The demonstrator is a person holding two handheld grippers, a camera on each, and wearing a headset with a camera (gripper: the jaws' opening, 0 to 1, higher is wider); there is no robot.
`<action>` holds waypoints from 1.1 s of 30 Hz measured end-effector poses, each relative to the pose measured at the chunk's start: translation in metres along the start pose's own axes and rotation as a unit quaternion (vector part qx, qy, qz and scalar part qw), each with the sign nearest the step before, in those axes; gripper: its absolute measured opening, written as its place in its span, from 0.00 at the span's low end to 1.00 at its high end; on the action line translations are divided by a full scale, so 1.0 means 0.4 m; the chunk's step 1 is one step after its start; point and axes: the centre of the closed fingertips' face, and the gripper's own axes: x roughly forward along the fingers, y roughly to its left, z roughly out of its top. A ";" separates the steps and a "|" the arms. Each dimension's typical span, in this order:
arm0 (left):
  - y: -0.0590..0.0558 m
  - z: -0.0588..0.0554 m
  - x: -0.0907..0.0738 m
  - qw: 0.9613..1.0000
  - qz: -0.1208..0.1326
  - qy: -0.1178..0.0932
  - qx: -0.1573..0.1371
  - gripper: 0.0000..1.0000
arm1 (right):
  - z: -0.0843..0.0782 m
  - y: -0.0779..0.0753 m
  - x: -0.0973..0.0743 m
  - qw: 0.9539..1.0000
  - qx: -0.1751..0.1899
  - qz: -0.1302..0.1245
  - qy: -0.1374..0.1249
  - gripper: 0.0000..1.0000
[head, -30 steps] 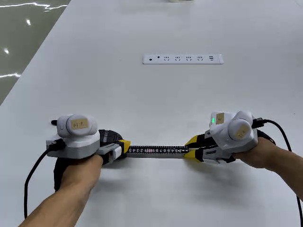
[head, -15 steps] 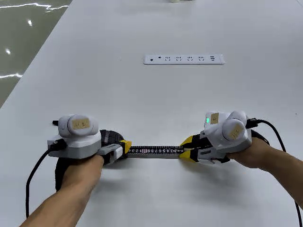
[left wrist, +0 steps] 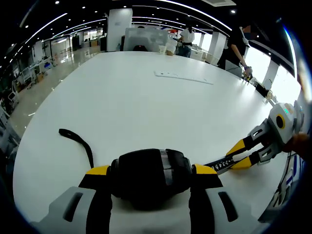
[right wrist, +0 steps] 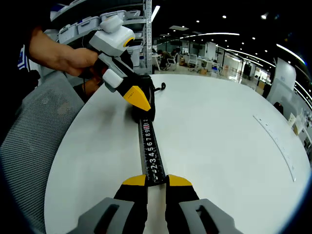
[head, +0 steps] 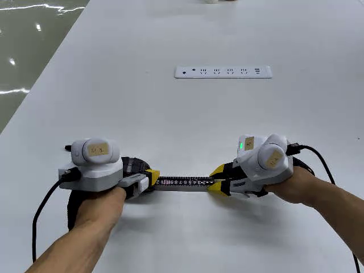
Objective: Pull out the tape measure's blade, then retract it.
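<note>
The black tape measure case (left wrist: 148, 175) sits between the yellow-tipped jaws of my left gripper (head: 149, 178), which is shut on it at the table's near left. Its black blade (head: 185, 182) with white numbers runs right to my right gripper (head: 217, 181), whose jaws are shut on the blade's end. In the right gripper view the blade (right wrist: 149, 151) stretches from my right gripper (right wrist: 156, 181) to the case (right wrist: 145, 109) under the left gripper. A black wrist strap (left wrist: 78, 142) trails from the case onto the table.
A white power strip (head: 223, 71) lies flat at the far middle of the white table (head: 170, 114). The table's left edge drops to a glossy floor (head: 23, 40). Black cables trail from both grippers towards me. People stand beyond the table's far end.
My right gripper has moved left towards the case with the blade's end, so the pulled-out length of blade is shorter. The left gripper and the case have stayed put.
</note>
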 end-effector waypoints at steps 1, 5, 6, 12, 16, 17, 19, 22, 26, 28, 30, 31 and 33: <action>0.000 0.000 0.000 1.000 0.000 0.000 -0.001 0.59 | 0.002 0.000 0.002 1.000 0.000 0.000 0.000 0.10; -0.001 0.000 -0.001 1.000 0.000 0.000 -0.001 0.59 | 0.009 0.001 0.011 1.000 -0.001 0.001 -0.001 0.10; -0.001 0.000 -0.001 1.000 0.000 0.000 -0.001 0.59 | 0.011 0.001 0.013 1.000 -0.001 0.001 -0.002 0.10; 0.001 0.000 0.000 1.000 -0.001 0.000 -0.002 0.59 | 0.023 0.003 0.025 1.000 -0.004 0.003 -0.002 0.10; 0.001 0.000 0.001 1.000 -0.002 0.001 -0.002 0.59 | 0.028 0.003 0.031 1.000 -0.005 0.003 -0.003 0.10; 0.001 0.000 0.002 1.000 -0.002 0.001 -0.003 0.59 | 0.030 0.002 0.033 1.000 -0.005 0.003 -0.004 0.10; 0.001 0.000 0.002 1.000 -0.002 0.001 -0.002 0.59 | 0.033 0.002 0.036 1.000 -0.006 0.004 -0.004 0.10; 0.001 0.000 0.002 1.000 -0.002 0.002 -0.003 0.59 | 0.036 0.003 0.040 1.000 -0.006 0.004 -0.005 0.10; 0.000 0.000 0.000 1.000 -0.003 0.002 -0.004 0.59 | 0.041 0.003 0.045 1.000 -0.008 0.005 -0.005 0.10; 0.000 0.000 -0.001 1.000 -0.003 0.002 -0.004 0.59 | 0.045 0.004 0.049 1.000 -0.008 0.006 -0.006 0.10; -0.001 0.000 -0.001 1.000 -0.004 0.003 -0.005 0.59 | 0.049 0.005 0.053 1.000 -0.008 0.006 -0.007 0.10; -0.001 0.000 -0.002 1.000 -0.004 0.003 -0.004 0.59 | 0.051 0.006 0.055 1.000 -0.008 0.007 -0.007 0.10; -0.001 0.000 -0.002 1.000 -0.005 0.003 -0.005 0.59 | 0.055 0.006 0.059 1.000 -0.009 0.007 -0.008 0.10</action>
